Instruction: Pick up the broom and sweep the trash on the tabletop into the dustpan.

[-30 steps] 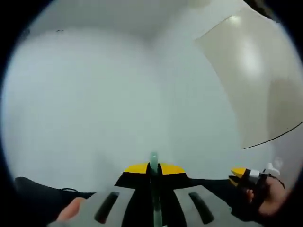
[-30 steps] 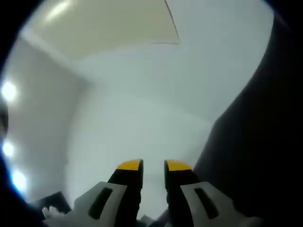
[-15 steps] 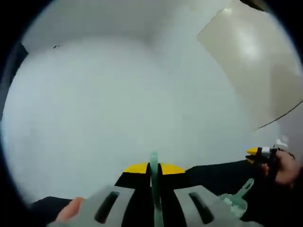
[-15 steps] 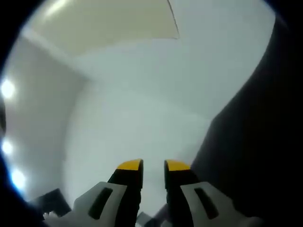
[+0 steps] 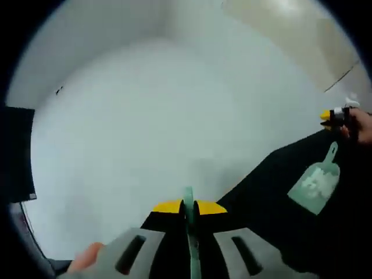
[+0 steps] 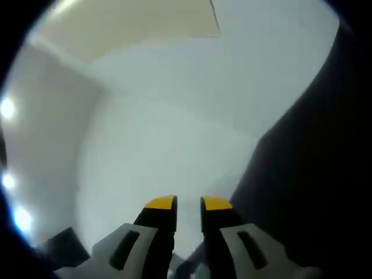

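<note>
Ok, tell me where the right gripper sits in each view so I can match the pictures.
Left gripper view: the right gripper is at the far right edge, held by a hand, above the green dustpan in the picture.
Right gripper view: the right gripper rises from bottom centre, yellow-tipped fingers slightly apart.
Shared landmark: the beige panel, top right and top.

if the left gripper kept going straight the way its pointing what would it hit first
Probably the white wall. The left gripper, shut on a thin green handle, faces that plain surface with nothing visible between; depth is hard to judge. The dustpan sits well off to the right.
</note>
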Action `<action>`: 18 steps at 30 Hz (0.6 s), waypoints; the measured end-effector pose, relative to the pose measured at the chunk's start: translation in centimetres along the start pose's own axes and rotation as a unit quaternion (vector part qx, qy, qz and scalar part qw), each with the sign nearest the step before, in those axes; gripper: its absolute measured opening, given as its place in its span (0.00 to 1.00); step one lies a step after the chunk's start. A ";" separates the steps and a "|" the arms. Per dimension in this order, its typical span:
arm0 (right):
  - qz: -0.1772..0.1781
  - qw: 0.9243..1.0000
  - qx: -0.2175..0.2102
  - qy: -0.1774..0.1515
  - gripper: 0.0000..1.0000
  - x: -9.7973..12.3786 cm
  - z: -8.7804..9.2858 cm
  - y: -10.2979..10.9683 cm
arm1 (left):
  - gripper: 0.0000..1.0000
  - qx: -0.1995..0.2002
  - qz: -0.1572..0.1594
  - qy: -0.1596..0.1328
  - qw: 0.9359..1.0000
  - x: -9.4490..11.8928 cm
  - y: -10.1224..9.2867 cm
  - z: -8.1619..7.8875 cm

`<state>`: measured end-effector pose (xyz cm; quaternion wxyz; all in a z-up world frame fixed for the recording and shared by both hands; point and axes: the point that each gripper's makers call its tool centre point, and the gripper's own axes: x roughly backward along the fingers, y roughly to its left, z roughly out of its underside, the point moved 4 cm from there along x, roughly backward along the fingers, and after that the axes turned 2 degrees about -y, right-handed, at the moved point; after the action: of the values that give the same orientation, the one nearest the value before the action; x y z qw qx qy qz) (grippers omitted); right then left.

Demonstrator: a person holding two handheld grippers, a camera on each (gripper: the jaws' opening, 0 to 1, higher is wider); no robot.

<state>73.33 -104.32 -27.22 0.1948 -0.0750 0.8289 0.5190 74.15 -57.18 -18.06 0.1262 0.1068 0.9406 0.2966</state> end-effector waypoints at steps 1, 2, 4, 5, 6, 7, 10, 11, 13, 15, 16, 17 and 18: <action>0.003 1.000 0.003 0.008 0.18 0.0 0.3 0.0 | 0.05 -0.014 0.004 0.007 1.000 0.4 -0.3 0.5; 0.007 1.000 0.005 0.017 0.18 0.0 0.5 0.0 | 0.05 -0.028 0.005 0.014 0.999 0.8 -0.7 1.3; 0.022 0.998 -0.012 0.053 0.18 0.2 1.5 0.2 | 0.05 -0.026 0.007 0.013 1.000 1.5 -1.3 2.0; 0.027 0.997 -0.024 0.062 0.18 0.2 1.7 0.2 | 0.05 -0.029 0.001 0.007 1.000 2.0 -1.5 2.3; 0.046 0.995 -0.044 0.075 0.18 0.4 2.1 0.0 | 0.05 -0.041 -0.002 -0.004 0.999 2.4 -1.8 2.5; 0.076 0.992 -0.044 0.093 0.18 0.9 2.6 -0.5 | 0.05 -0.043 -0.002 -0.004 0.999 2.8 -2.2 3.0; 0.119 0.983 -0.074 0.119 0.21 2.8 4.0 -0.6 | 0.05 -0.085 0.012 -0.035 0.996 3.3 -3.8 3.9; 0.131 0.981 -0.074 0.125 0.26 3.4 4.4 -0.5 | 0.05 -0.080 0.021 -0.040 0.996 3.5 -4.3 4.1; 0.145 0.977 -0.102 0.120 0.30 4.3 4.9 0.1 | 0.05 -0.082 0.022 -0.038 0.996 3.5 -4.8 4.2; 0.153 0.975 -0.114 0.117 0.31 4.9 5.4 0.5 | 0.04 -0.089 0.026 -0.043 0.995 3.3 -5.4 4.3; 0.155 0.974 -0.116 0.121 0.32 5.0 5.7 0.7 | 0.04 -0.082 0.037 -0.046 0.995 3.2 -5.9 4.5; 0.157 0.973 -0.115 0.126 0.32 5.1 6.1 1.0 | 0.04 -0.071 0.050 -0.046 0.995 3.1 -6.4 4.7; 0.160 0.972 -0.110 0.132 0.32 5.2 6.5 1.3 | 0.04 -0.089 0.054 -0.042 0.994 3.1 -6.6 4.7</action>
<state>69.76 -97.55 -30.76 -0.0112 -0.0298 0.7861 0.6173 71.84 -59.12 -26.13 0.1582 0.1580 0.8973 0.3807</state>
